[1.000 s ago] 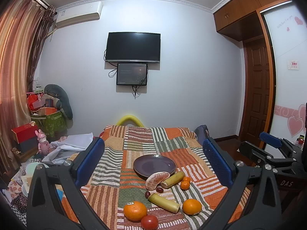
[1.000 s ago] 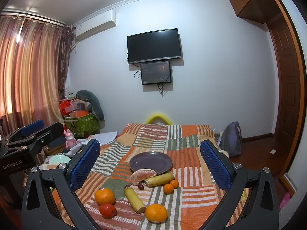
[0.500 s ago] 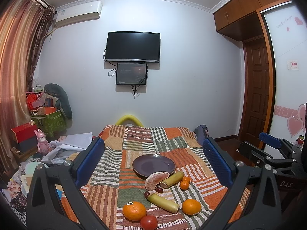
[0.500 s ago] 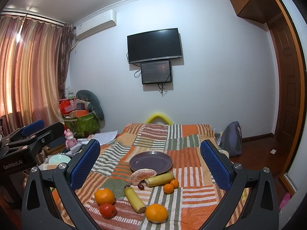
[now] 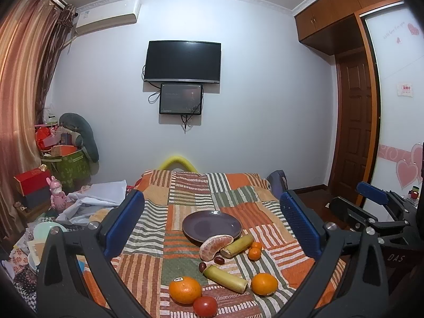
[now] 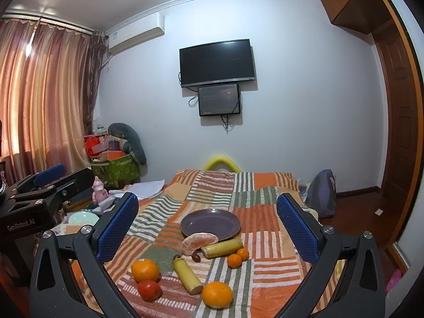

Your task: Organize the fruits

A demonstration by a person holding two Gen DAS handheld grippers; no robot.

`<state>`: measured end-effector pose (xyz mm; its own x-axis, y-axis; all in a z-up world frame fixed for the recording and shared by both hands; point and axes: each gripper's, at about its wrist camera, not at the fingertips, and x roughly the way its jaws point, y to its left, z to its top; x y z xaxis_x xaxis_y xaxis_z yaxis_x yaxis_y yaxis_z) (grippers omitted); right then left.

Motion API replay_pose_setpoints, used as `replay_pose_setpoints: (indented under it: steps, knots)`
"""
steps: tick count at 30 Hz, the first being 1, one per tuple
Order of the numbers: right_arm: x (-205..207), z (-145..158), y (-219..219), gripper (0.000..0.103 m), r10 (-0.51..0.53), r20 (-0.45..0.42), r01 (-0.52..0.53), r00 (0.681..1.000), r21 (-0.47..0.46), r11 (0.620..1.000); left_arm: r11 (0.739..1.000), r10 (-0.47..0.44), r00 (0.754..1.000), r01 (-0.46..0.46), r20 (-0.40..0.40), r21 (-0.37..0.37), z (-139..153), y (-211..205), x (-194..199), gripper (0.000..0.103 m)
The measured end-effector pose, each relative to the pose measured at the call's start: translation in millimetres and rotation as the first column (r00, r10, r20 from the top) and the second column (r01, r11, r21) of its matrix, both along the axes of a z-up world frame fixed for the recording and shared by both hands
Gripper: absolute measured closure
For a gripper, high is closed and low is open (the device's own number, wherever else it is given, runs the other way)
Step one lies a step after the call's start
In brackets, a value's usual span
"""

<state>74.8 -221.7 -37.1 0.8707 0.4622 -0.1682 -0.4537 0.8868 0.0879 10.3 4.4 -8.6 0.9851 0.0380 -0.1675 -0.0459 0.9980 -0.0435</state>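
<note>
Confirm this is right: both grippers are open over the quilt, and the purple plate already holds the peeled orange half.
Wrong on the plate. The purple plate is empty; the peeled orange half lies on the quilt against its near rim, as the right wrist view shows. Both grippers are open over the quilt.

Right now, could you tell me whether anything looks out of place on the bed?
The plate is bare; the fruit lies loose on the quilt in front of it. A peeled segment leans on its rim.

Home bedroom: quilted bed (image 5: 190,193), wall TV (image 5: 182,62), curtains (image 6: 45,90), wardrobe (image 5: 344,8)
</note>
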Motion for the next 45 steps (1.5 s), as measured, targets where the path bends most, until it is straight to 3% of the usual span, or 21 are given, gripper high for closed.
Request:
replay_pose_setpoints:
  steps: [4, 9, 13, 16, 24, 28, 38, 45]
  knots:
    - [5, -2, -1, 0.001, 0.008, -0.012, -0.008, 1.000, 0.000, 1.000, 1.000, 0.011, 1.000, -0.011, -0.014, 0.009, -4, 1, 3, 0.000]
    - [18, -13, 0, 0.016, 0.023, -0.069, -0.024, 0.997, -0.018, 1.000, 1.000, 0.001, 0.998, -0.001, -0.057, 0.004, -14, 8, 15, 0.001]
    - [34, -30, 2, 0.026, 0.014, -0.133, -0.021, 0.991, -0.054, 0.998, 1.000, 0.006, 0.993, -0.008, -0.122, -0.017, -26, 21, 28, 0.014]
    - [48, -46, 5, 0.033, 0.013, -0.192, -0.031, 0.981, -0.088, 0.996, 0.999, 0.006, 0.983, -0.012, -0.186, -0.036, -39, 31, 42, 0.017]
    - [70, -84, 15, 0.036, 0.023, -0.335, -0.084, 0.942, -0.170, 0.982, 0.992, -0.024, 0.915, -0.030, -0.402, -0.127, -96, 58, 85, 0.017]
    - [80, -108, 22, 0.036, 0.025, -0.414, -0.123, 0.910, -0.211, 0.970, 0.988, -0.017, 0.882, -0.057, -0.470, -0.144, -123, 66, 100, 0.018]
    - [98, -158, 29, 0.036, 0.029, -0.582, -0.177, 0.812, -0.199, 0.964, 0.987, -0.036, 0.789, -0.069, -0.614, -0.146, -179, 70, 125, 0.018]
    - [109, -178, 33, 0.036, 0.021, -0.640, -0.183, 0.768, -0.188, 0.965, 0.986, -0.055, 0.736, -0.065, -0.675, -0.152, -205, 68, 139, 0.018]
